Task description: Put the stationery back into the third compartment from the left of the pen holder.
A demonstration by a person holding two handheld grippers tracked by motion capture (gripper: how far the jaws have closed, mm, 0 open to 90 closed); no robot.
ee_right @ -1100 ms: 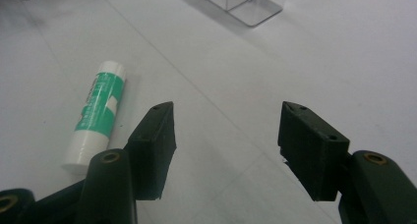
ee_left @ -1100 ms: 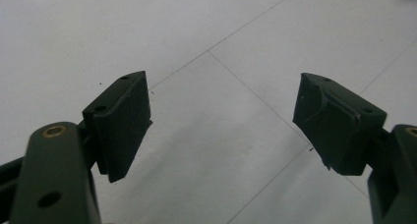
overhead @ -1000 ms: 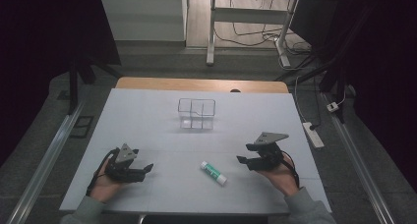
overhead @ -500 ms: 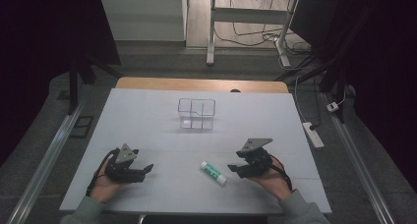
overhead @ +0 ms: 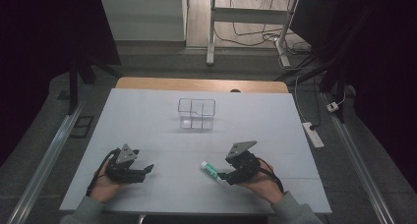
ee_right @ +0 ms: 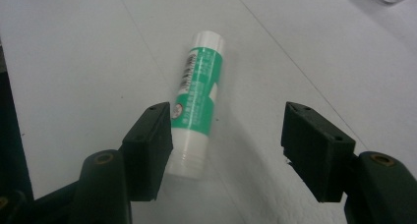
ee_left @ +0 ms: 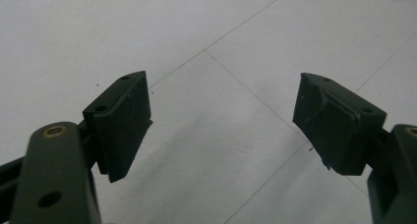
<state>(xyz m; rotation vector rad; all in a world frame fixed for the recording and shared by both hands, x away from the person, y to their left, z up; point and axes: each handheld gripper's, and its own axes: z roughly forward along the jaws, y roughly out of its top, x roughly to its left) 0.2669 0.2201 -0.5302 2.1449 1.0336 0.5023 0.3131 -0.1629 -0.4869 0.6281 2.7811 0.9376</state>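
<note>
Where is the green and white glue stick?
The glue stick lies flat on the white table, near its front edge in the high view, just left of the right gripper, between its open jaws.

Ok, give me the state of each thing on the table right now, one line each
Glue stick: capped, lying flat on the table, its near end between the right gripper's jaws.
Clear organizer: upright, empty.
Right gripper: open, jaws just opened wider.
Left gripper: open, nothing between its jaws.
</note>
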